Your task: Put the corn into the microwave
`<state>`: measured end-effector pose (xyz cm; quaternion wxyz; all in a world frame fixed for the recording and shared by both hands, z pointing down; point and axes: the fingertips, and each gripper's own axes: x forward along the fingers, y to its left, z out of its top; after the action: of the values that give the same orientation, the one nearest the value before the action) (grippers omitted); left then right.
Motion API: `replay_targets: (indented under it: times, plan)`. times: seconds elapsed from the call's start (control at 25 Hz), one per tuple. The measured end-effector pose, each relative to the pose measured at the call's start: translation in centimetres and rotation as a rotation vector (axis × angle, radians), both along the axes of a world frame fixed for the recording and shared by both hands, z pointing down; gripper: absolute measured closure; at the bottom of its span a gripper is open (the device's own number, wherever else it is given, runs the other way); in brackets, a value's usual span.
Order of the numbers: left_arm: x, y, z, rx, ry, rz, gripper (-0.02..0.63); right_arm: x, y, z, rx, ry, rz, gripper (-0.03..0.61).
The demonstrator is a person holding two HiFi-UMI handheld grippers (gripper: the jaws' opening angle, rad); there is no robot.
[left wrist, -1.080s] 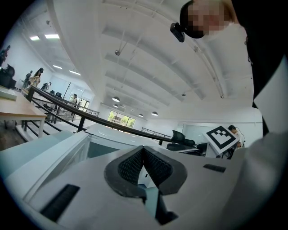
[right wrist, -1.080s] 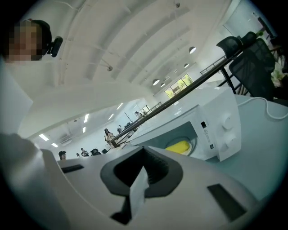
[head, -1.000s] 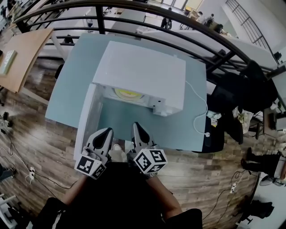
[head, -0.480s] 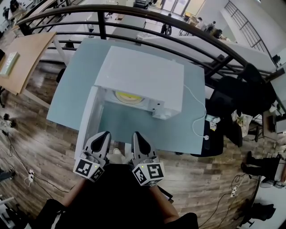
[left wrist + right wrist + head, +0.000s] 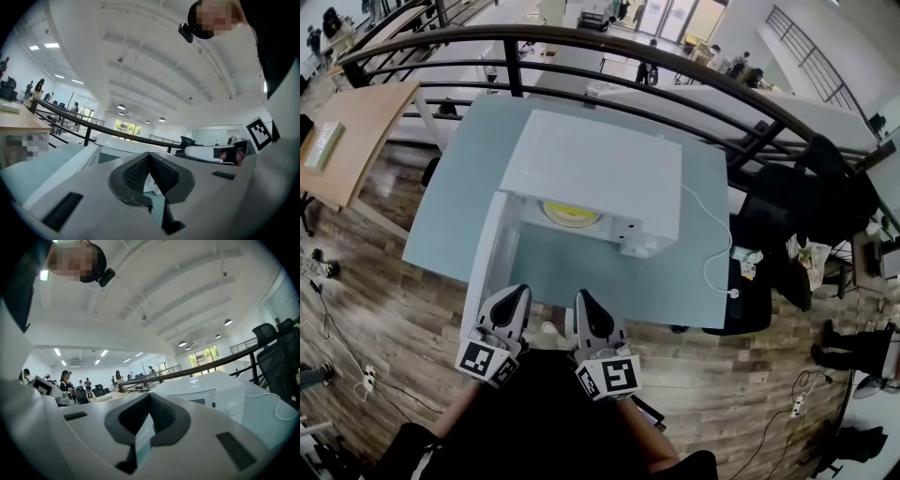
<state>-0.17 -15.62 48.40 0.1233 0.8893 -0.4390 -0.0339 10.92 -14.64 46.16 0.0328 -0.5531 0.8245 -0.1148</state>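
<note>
A white microwave (image 5: pixel 591 164) stands on the pale blue table (image 5: pixel 675 281), its door (image 5: pixel 487 255) swung open at the left. Yellow corn (image 5: pixel 572 214) lies inside the cavity. Both grippers hover side by side at the table's near edge, pointing at the microwave. My left gripper (image 5: pixel 515 296) is shut with nothing in it; its pads meet in the left gripper view (image 5: pixel 149 155). My right gripper (image 5: pixel 582 300) is also shut and holds nothing; its jaws are together in the right gripper view (image 5: pixel 150 396), with the microwave (image 5: pixel 206 390) ahead to the right.
A white power cable (image 5: pixel 715 246) runs off the microwave over the table's right side. Behind the table is a black railing (image 5: pixel 581 42). A black chair (image 5: pixel 811 202) stands at the right and a wooden table (image 5: pixel 356 131) at the left. Wooden floor lies below.
Both grippers have drawn back from the open microwave toward the table's near edge. The right one has lifted a little and rolled; both stay shut.
</note>
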Motion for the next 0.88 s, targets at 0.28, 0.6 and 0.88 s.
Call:
replay_targets:
  times: [0.28, 0.6, 0.88]
  plan:
    - [-0.24, 0.17, -0.24, 0.012, 0.002, -0.017, 0.611, 0.11, 0.45, -0.49, 0.025, 0.010, 0.007, 0.571]
    - [-0.27, -0.15, -0.74, 0.026, 0.012, -0.025, 0.611, 0.06, 0.42, -0.64, 0.020, 0.013, 0.007, 0.571]
    - [-0.40, -0.18, -0.55, 0.025, 0.011, -0.020, 0.611, 0.28, 0.23, -0.46, 0.011, 0.013, 0.022, 0.571]
